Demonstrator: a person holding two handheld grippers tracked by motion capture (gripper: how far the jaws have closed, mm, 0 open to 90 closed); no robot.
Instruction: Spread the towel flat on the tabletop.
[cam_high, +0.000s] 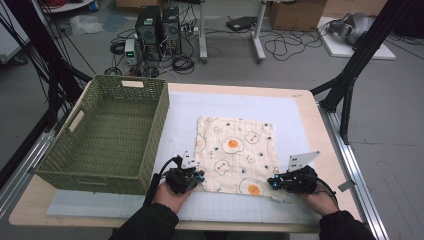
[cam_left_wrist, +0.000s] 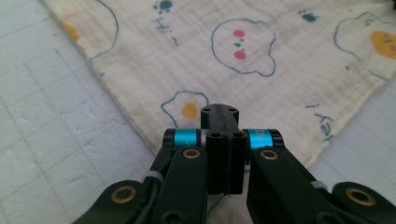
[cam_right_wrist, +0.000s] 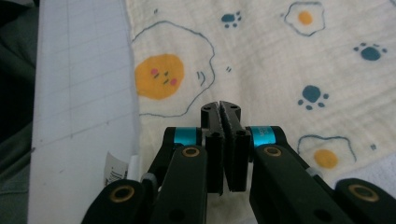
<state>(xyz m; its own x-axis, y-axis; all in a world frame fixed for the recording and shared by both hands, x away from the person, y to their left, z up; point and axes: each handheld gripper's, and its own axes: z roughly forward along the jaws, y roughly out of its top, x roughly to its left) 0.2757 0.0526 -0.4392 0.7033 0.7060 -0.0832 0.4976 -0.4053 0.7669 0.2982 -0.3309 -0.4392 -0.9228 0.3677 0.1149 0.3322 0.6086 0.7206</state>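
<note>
The surface is a light wooden tabletop with rounded corners, covered over most of its top by a white gridded mat. On the mat lies a cream egg-print cloth, spread flat near the front edge, and at the left stands an empty green woven basket.

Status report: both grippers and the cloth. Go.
Left gripper shut on cloth, near left corner. Right gripper shut on near right corner. Cloth flat. Basket left, clear.
</note>
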